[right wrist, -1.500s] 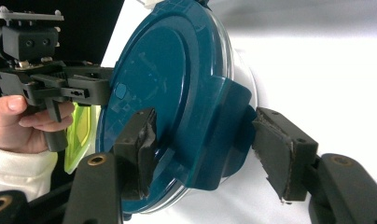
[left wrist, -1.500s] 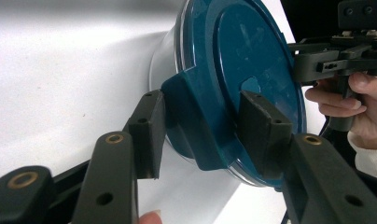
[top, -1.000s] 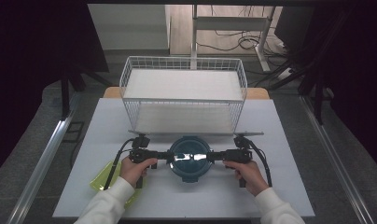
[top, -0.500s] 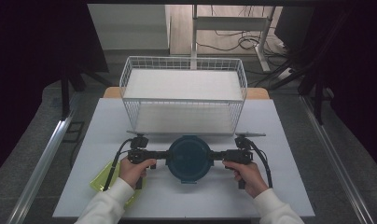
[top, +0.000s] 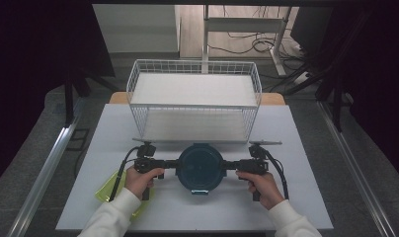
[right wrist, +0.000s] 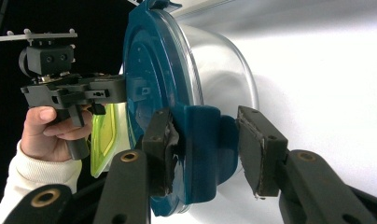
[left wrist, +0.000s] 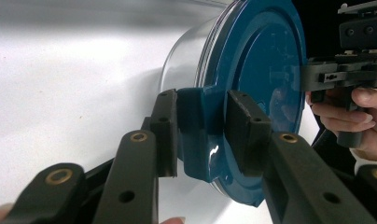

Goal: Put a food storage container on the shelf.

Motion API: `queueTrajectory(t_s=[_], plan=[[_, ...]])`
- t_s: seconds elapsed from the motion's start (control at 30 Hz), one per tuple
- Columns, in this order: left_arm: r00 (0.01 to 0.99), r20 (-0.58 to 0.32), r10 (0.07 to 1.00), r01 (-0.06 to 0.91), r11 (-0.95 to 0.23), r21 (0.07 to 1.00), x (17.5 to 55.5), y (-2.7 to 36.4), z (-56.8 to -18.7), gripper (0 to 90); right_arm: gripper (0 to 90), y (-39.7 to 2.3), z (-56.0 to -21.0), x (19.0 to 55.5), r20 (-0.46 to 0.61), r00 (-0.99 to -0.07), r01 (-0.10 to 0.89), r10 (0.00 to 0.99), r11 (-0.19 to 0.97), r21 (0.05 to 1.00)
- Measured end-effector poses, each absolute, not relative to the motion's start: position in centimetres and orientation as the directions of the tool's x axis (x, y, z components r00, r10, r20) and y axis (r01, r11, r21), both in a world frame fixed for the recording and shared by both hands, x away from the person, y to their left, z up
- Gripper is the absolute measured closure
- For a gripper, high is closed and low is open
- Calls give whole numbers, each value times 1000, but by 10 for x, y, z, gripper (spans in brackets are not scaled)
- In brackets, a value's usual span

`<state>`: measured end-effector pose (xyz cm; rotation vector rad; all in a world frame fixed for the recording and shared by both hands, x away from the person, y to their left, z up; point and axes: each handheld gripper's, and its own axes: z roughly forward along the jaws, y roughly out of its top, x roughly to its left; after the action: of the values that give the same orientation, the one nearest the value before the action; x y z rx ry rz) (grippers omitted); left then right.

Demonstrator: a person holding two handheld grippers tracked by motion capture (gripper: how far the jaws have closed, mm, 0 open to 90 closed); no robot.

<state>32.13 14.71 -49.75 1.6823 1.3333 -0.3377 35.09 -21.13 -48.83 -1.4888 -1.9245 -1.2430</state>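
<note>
In the high view a round clear container with a dark blue lid (top: 200, 167) sits on the white table (top: 306, 148) in the lower middle of the frame, just in front of a white wire basket (top: 195, 101) that fills the centre. The left hand-held gripper (top: 169, 164) comes in from the left of the container and the right hand-held gripper (top: 231, 165) from the right, each level with the lid's rim. In the left gripper view the lid (left wrist: 256, 84) stands on edge at centre right, and one of its blue latch tabs (left wrist: 198, 135) lies between the two jaws; the jaws have just been closing, the left pad touching the tab, the right pad against the lid's face. In the right gripper view another latch tab (right wrist: 205, 149) sits between the jaws: the left pad presses it, while the right pad stands slightly apart, so whether the grip is clenched I cannot tell. A yellow-green dish (top: 108, 190) lies at the lower left, under the left forearm.
</note>
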Motion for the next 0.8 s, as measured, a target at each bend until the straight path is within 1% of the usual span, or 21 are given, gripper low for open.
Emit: queueTrajectory(t_s=[0.4,0.8], plan=[[381,-706,597,871,24,491,320,146,-495,679,576,-216,-489,349,766,-350,914,539,16,406],[410,-687,600,850,22,526,313,147,-474,681,577,-217,-475,347,773,-379,900,508,7,437]])
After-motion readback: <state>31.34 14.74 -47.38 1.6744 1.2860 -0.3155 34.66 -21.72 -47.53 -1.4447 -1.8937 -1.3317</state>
